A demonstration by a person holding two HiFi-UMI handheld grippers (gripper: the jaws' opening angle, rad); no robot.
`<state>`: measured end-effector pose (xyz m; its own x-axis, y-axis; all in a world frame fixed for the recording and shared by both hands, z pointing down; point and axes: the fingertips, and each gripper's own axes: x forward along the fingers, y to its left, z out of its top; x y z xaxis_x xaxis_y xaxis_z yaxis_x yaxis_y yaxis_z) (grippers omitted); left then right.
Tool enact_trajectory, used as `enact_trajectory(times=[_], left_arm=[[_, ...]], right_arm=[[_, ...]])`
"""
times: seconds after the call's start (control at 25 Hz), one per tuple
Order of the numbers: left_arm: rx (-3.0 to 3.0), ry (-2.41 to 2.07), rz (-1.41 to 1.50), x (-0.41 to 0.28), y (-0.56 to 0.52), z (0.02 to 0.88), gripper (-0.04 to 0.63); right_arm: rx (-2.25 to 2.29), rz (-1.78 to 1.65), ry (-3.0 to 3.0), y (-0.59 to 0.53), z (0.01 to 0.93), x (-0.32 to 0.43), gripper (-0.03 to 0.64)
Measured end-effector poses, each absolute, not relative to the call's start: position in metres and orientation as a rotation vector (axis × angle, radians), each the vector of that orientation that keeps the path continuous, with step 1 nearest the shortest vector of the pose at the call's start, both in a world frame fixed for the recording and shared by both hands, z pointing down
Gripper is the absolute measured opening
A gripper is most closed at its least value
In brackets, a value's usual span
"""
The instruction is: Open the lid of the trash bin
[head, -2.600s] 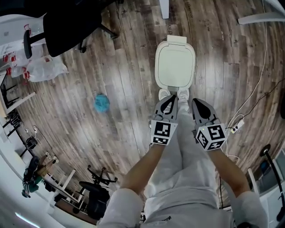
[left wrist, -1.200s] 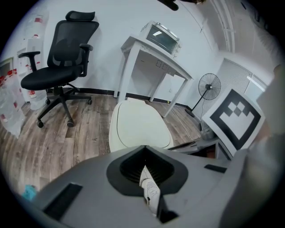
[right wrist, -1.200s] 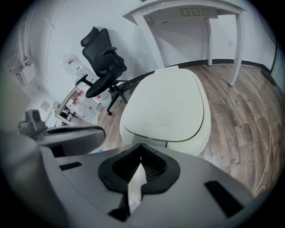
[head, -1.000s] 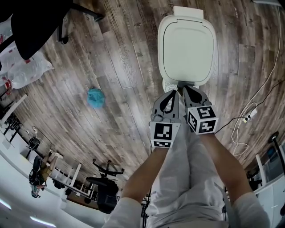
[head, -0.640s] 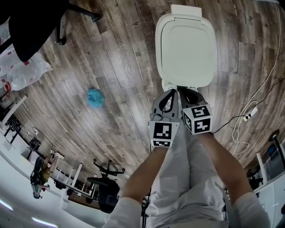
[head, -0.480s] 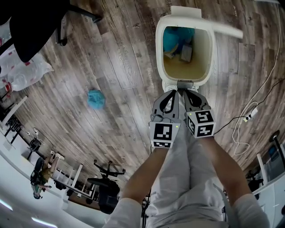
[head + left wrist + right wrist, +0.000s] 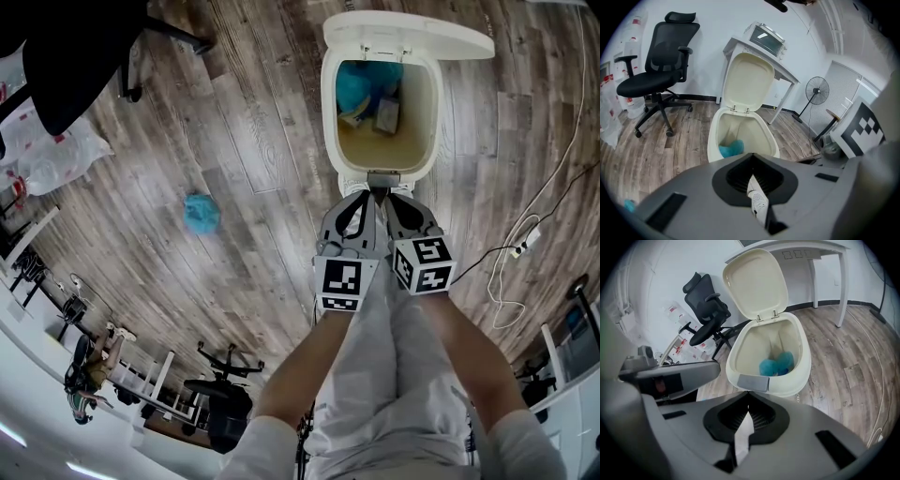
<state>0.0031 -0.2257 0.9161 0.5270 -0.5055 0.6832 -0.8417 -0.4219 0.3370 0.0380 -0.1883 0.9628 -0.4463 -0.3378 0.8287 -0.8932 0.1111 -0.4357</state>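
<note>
We judge the task done: the lid (image 7: 412, 33) stands raised at the far rim of the trash bin (image 7: 330, 131). Our left gripper (image 7: 366, 195) and right gripper (image 7: 389, 195) hover at its near rim, jaws together, holding nothing.

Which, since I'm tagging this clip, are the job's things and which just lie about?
Job: trash bin, its raised lid, grey front button, right gripper.
Lying about: teal wad, office chair, fan, power strip, plastic bag.
</note>
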Motion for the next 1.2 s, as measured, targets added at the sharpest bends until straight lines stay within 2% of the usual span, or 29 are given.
enact_trajectory(times=[0.64,0.92,1.2], left_arm=[[2.166,-1.076,0.635,0.013,-0.245,0.849,-0.003],[2.222,-1.119,0.576,0.008,-0.273,0.77,-0.003],[2.374,-1.158,0.502,0.0,-0.302,0.655,-0.003]], right_arm=[[1.315,1.316,-1.93,-0.218,0.869,0.057,0.017],[1.458,1.21,-2.014,-0.26,0.773,0.084,0.017],[1.611,0.979,-2.157,-0.294,0.64,0.121,0.017]])
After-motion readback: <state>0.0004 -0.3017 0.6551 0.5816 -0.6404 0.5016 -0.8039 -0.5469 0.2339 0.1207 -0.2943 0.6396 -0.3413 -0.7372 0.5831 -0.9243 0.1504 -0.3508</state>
